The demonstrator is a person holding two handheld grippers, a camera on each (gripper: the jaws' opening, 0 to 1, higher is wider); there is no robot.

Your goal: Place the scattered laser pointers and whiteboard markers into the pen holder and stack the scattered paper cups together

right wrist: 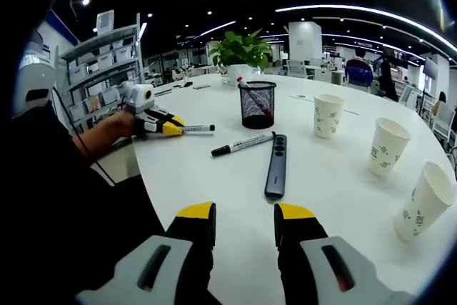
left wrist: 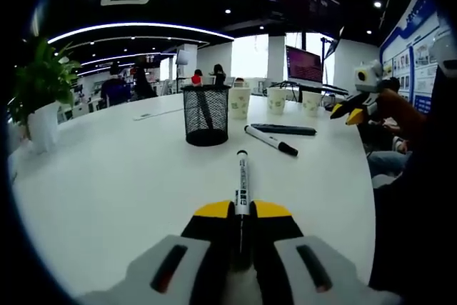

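Yellow-tipped black fingers [left wrist: 214,212], grey housings

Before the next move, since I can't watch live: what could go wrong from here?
1. The left gripper clamps its marker near one end, so the long free end could catch the rim of the mesh pen holder and tip it.
2. The second marker and the laser pointer lie close together; the open right gripper could nudge one while taking the other.
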